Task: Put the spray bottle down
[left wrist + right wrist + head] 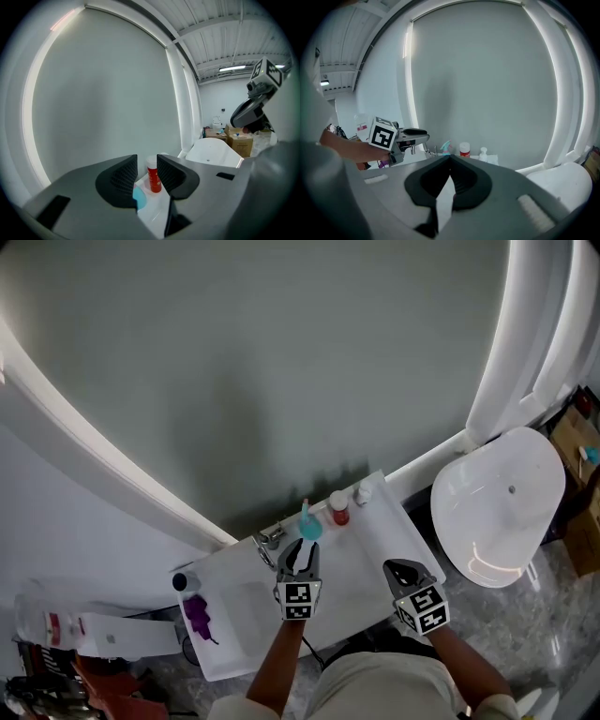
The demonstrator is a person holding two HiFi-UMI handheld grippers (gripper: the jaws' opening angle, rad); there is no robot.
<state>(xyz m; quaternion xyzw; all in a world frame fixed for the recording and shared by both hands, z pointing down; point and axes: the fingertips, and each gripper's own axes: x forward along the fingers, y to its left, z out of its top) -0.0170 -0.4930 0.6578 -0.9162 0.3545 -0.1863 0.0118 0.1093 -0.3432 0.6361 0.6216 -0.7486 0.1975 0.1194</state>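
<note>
Looking down from the head view, the teal spray bottle (309, 525) stands upright on the white counter (375, 540), near the tap (267, 540) and in a row with a red bottle (339, 510) and a small white bottle (363, 493). The left gripper (300, 551) points at the spray bottle, with its tips just before it. The right gripper (405, 570) hangs well apart to the right. Only this view shows a purple thing (198, 615) at the counter's left end.

The left gripper view shows what the head view cannot: the jaws stand partly apart and the pads press on nothing. The red bottle (153, 177) appears in the gap, farther away. A teal part of the spray bottle (139, 197) shows low beside the left pad; whether it touches, I cannot tell.

The right gripper view shows its own jaws closed tip to tip, with nothing between them. The spray bottle (445, 148) stands far ahead of them, near the left gripper's tips.
</note>
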